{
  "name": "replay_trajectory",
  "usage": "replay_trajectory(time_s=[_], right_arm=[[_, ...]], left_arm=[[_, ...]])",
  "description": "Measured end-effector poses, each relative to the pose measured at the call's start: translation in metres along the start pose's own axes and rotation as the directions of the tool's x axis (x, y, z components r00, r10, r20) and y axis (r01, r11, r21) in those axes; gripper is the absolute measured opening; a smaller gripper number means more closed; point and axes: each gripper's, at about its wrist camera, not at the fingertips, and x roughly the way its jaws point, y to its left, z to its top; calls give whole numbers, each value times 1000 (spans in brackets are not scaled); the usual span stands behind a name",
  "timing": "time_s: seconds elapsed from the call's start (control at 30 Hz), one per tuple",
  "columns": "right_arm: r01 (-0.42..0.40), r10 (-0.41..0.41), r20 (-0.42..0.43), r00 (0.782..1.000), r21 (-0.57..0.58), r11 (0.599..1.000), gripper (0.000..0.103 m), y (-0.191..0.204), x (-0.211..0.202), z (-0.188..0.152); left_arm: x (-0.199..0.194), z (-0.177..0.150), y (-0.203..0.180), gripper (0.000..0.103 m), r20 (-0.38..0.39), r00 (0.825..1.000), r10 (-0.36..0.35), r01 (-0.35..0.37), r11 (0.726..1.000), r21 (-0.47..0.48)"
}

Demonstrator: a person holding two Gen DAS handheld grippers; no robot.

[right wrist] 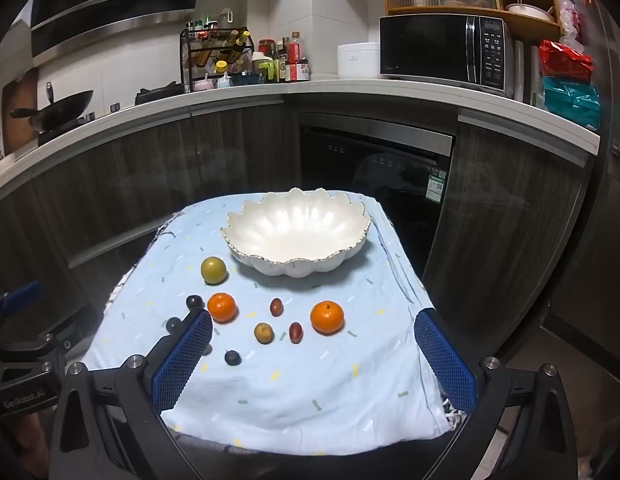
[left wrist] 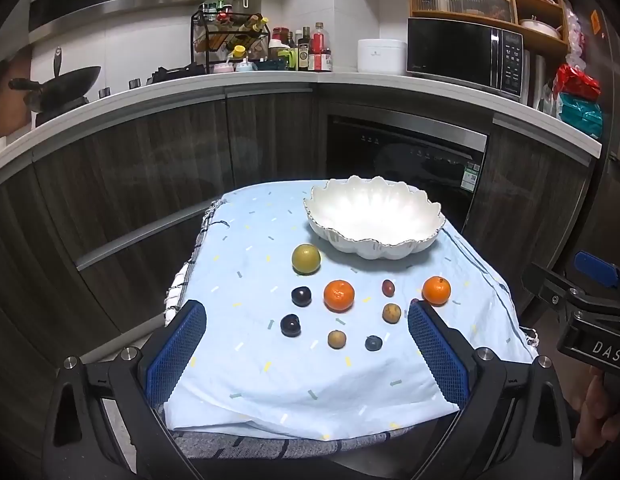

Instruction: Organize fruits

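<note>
Fruit all loose on the blue-clothed tabletop (right wrist: 293,400) before the empty white scalloped bowl (right wrist: 295,232); both claws, left claw (left wrist: 305,354) and right claw (right wrist: 313,356), gape empty, so we should straddle the nearest orange tangerine (right wrist: 327,317) squarely and squeeze gently.

Both fisheye views look forward and slightly down along wide-spread blue-padded fingers, from the near edge of a table covered by a light blue cloth (left wrist: 269,380), toward the kitchen counter. The left wrist view sits further left, the right further right. Both share the scalloped white bowl (left wrist: 374,216) (right wrist: 295,232), the fruits and the microwave (left wrist: 466,54) (right wrist: 446,50); each glimpses the other gripper at its edge.
</note>
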Motion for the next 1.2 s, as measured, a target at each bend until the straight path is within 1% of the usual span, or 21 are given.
replay_trajectory(time_s=[1.2], right_arm=[[0, 0, 2, 1000, 2, 1000, 103, -1, 1, 0]], left_arm=[[3, -3, 0, 103, 1, 1000, -4, 4, 1000, -2]])
